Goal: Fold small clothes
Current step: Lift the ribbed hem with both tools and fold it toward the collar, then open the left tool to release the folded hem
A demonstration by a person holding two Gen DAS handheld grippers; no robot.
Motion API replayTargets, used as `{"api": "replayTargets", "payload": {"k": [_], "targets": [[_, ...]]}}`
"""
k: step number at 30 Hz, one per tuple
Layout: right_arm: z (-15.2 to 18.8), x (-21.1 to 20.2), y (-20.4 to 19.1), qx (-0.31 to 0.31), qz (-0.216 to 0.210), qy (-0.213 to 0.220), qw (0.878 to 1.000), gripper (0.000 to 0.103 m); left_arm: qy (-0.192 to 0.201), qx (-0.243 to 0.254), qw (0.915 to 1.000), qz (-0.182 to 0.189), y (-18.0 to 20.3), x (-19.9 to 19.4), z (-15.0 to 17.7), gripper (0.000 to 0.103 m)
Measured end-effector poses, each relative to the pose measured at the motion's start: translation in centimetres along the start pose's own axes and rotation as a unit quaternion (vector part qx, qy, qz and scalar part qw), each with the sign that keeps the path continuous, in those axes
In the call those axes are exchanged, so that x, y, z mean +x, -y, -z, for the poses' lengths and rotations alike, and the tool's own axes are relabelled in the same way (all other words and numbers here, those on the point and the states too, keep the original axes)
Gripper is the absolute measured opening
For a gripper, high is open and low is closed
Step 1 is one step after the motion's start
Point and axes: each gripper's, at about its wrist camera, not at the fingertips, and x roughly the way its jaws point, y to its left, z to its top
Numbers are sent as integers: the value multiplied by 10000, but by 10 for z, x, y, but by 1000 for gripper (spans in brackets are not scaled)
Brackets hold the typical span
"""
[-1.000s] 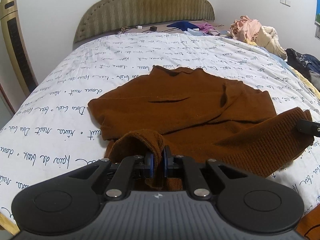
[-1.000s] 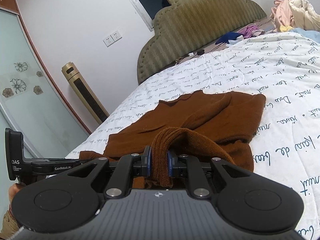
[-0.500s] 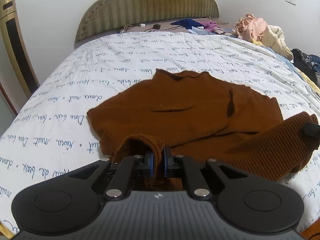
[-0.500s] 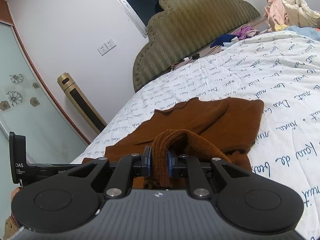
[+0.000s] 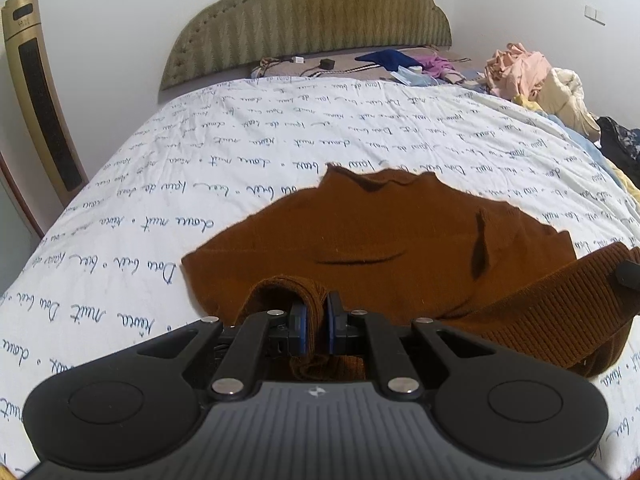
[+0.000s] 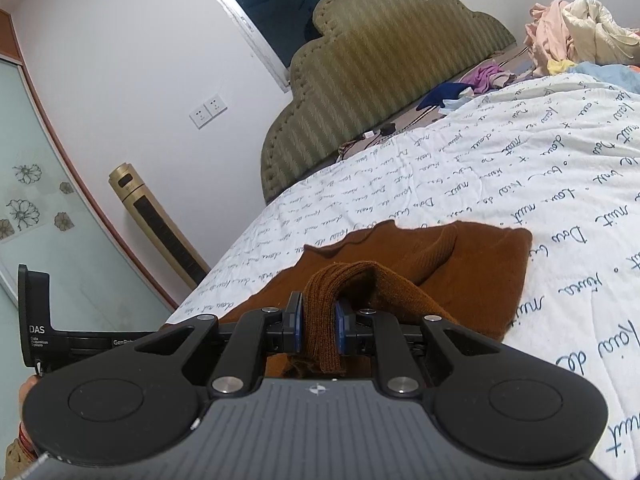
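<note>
A brown knit sweater [image 5: 380, 240] lies on the white bedspread [image 5: 200, 152] with blue script. My left gripper [image 5: 314, 322] is shut on the near left corner of its ribbed hem and holds it raised. My right gripper [image 6: 319, 320] is shut on the near right corner of the hem, also lifted. The ribbed hem band [image 5: 552, 304] stretches between the two grippers above the sweater's body. The sweater shows in the right wrist view [image 6: 460, 264], with the left gripper's body [image 6: 60, 340] at the left edge.
A padded olive headboard [image 5: 312, 20] stands at the far end. Piles of loose clothes [image 5: 536, 80] lie at the far right of the bed. A gold tower fan [image 5: 40, 100] stands at the left side of the bed. Small clothes and cables lie by the headboard [image 5: 384, 62].
Both grippers have moved forward towards the headboard with the hem held, so the lower part of the sweater folds over its body. The visible flat part of the sweater is shorter.
</note>
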Motion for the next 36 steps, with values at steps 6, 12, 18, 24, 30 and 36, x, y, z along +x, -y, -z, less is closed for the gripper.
{"api": "replayTargets", "payload": {"k": [6,12,18,24,30,36], "targets": [[-12,15,8,21,167,89,9998,20,27,-53,10000,-73,-2,15,-20,10],[-23,34,18,134,244,76,9996,20,15,-115,9998,-187,-5,32,-37,10],[-30,54,25,177,306,56,9994,20,-52,-97,9994,-324,-5,52,-49,10],[-37,71,34,273,361,33,9990,20,-124,-155,9990,-404,-8,73,-61,9],[-43,87,39,302,448,-1,9985,20,-83,-78,9979,-643,-7,93,-73,9],[-45,102,49,396,531,-80,9978,20,-276,-152,9974,-651,-13,114,-75,9]]}}
